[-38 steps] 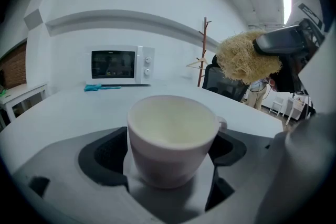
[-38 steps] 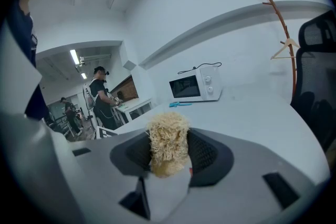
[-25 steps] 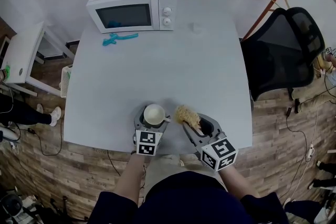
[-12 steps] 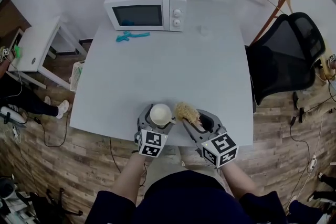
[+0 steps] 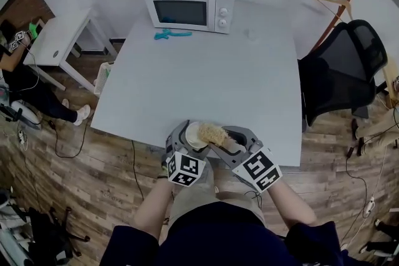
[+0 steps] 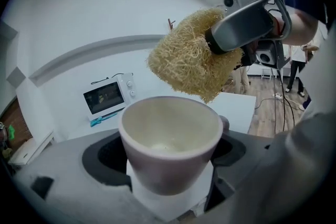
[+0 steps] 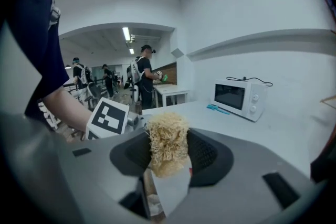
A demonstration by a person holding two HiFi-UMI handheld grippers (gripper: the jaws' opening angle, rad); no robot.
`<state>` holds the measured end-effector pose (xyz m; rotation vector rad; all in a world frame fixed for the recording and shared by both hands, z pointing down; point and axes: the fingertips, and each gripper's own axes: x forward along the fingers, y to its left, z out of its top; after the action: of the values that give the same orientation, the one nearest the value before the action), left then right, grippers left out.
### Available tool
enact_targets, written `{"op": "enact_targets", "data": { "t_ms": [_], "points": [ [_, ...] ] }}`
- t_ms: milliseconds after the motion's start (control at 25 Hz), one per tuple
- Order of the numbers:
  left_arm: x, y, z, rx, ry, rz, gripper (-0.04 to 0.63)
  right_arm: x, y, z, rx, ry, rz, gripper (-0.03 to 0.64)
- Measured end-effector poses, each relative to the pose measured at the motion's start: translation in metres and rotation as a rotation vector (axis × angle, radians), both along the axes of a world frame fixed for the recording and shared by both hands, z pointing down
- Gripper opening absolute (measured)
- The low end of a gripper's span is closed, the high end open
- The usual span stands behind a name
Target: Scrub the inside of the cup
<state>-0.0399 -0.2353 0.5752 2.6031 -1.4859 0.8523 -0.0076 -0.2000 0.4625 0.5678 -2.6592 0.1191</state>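
My left gripper (image 5: pixel 187 139) is shut on a white cup (image 5: pixel 192 135) (image 6: pixel 170 143), held upright above the table's near edge. In the left gripper view the cup's mouth faces up and its inside looks pale with nothing in it. My right gripper (image 5: pixel 219 137) (image 7: pixel 167 157) is shut on a tan loofah scrubber (image 5: pixel 212 133) (image 7: pixel 167 141). The loofah (image 6: pixel 191 60) hangs just above the cup's rim at its right side, and I see no contact with the inside.
A white microwave (image 5: pixel 191 7) stands at the far side of the white table (image 5: pixel 206 78), with a teal tool (image 5: pixel 172 34) lying in front of it. A black office chair (image 5: pixel 343 68) stands to the right and a small white side table (image 5: pixel 59 40) to the left. Several people stand in the background.
The loofah has moved left from beside the cup to over its rim. Both grippers have drawn closer together at the table's near edge, and the head view has shifted.
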Motion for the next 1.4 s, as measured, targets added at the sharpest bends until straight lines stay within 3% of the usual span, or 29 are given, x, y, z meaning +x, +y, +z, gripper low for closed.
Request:
{"op": "enact_targets", "data": {
  "t_ms": [480,680,880,1160,1400],
  "points": [
    [0.012,0.046,-0.017,0.061,-0.155,0.077,0.437,-0.031,0.054,0.020,0.236,0.435,-0.411,0.181],
    [0.019,0.054,-0.027,0.102,-0.188,0.104,0.437,-0.039,0.060,0.035,0.307,0.544,-0.475,0.181],
    [0.019,0.056,-0.034,0.120,-0.211,0.109,0.437,-0.044,0.061,0.035,0.321,0.565,-0.478,0.179],
    [0.018,0.057,-0.031,0.118,-0.219,0.107,0.437,-0.045,0.059,0.036,0.230,0.518,-0.425,0.179],
    [0.017,0.053,-0.027,0.116,-0.227,0.094,0.437,-0.042,0.045,0.039,-0.096,0.373,-0.180,0.178]
  ]
}}
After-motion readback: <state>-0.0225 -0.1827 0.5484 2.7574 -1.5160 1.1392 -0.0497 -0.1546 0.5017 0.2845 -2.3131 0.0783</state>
